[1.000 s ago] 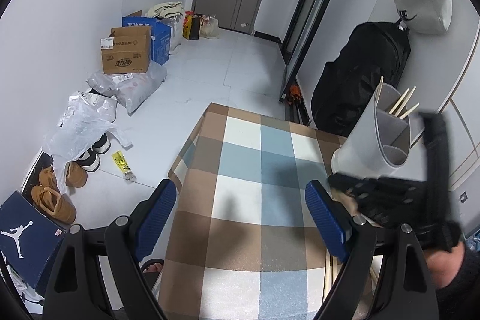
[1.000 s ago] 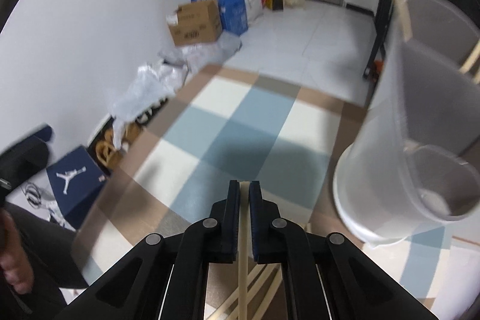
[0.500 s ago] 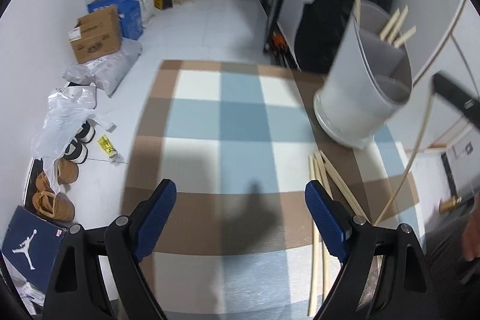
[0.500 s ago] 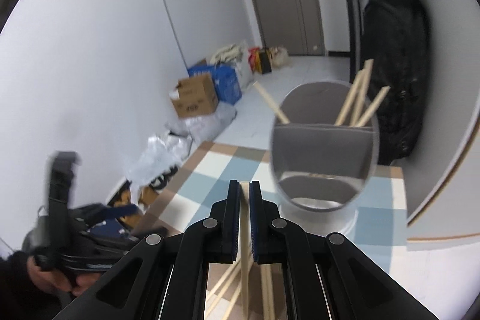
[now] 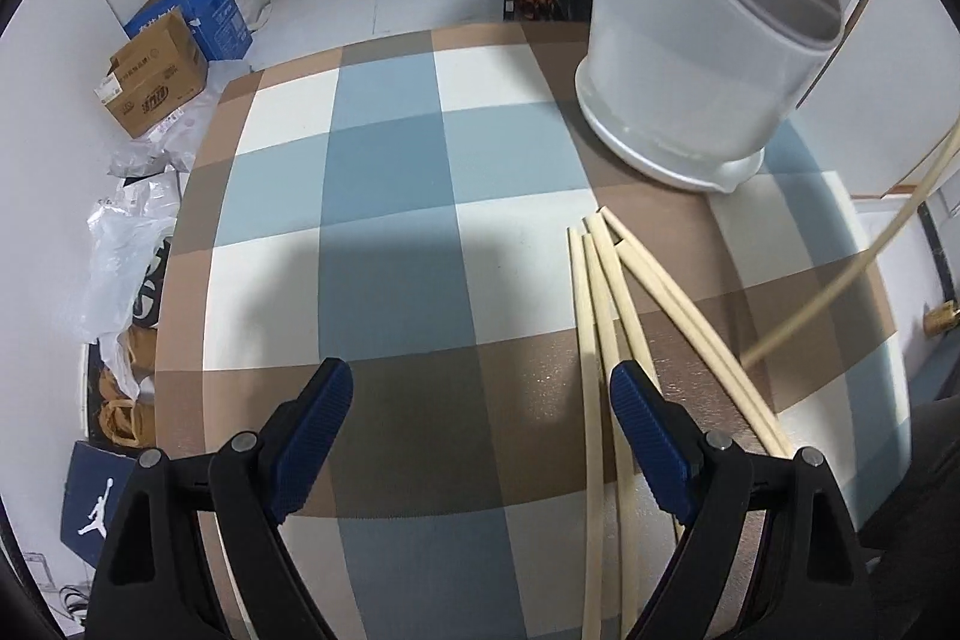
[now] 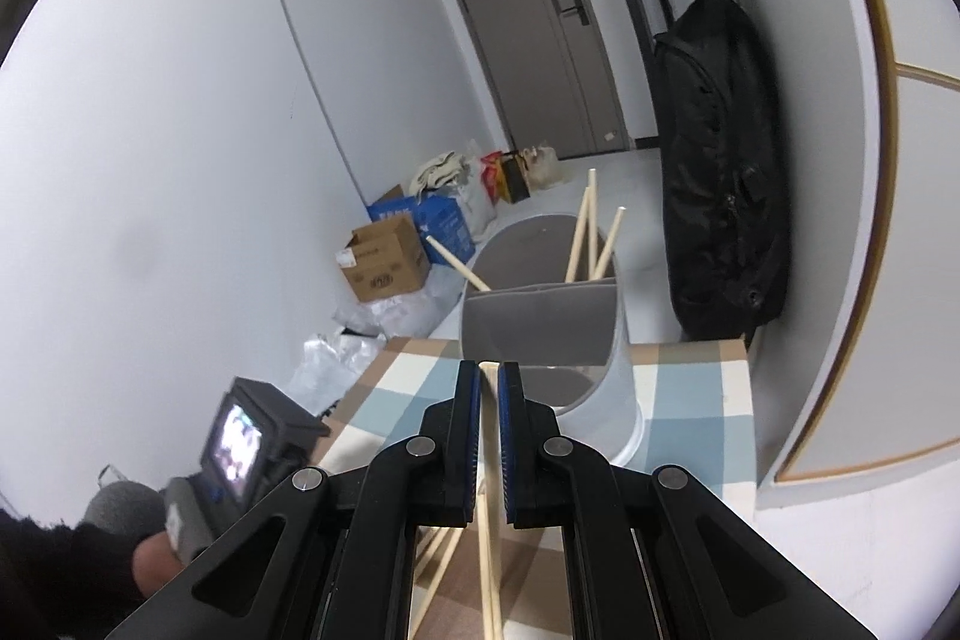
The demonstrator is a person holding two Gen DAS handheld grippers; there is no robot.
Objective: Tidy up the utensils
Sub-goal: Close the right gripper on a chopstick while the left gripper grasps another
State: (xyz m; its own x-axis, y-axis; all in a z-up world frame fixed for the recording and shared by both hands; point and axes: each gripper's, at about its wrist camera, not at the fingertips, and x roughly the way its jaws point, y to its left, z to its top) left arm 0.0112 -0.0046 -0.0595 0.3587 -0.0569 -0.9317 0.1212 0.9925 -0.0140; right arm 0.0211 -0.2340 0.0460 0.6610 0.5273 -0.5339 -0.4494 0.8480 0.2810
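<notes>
The right gripper (image 6: 489, 382) has its blue pads pressed together on a single pale wooden chopstick (image 6: 487, 508), which runs down between the jaws and out past the bottom of the right wrist view. Just beyond the fingertips stands the grey utensil holder (image 6: 543, 322), upright on the checked tablecloth (image 6: 690, 400), its inside split by a divider; three chopsticks lean together in its far compartment, and one more sticks out over its left rim. In the left wrist view the held chopstick shows as a thin pale line (image 5: 852, 274) slanting through the air at the right, clear of the table. The left gripper (image 5: 480, 394) points steeply down at the cloth with its jaws wide apart and nothing between them. A loose bundle of chopsticks (image 5: 606, 292) lies flat on the cloth, their tips fanned out just short of the holder's base (image 5: 672, 148); the bundle runs toward the camera and passes right beside and under the right-hand blue pad of the left gripper, outside the gap between its fingers. The holder sits at the table's far right corner, beyond that bundle. A gloved hand (image 6: 120, 538) carrying the left gripper's body appears at the lower left of the right wrist view.
</notes>
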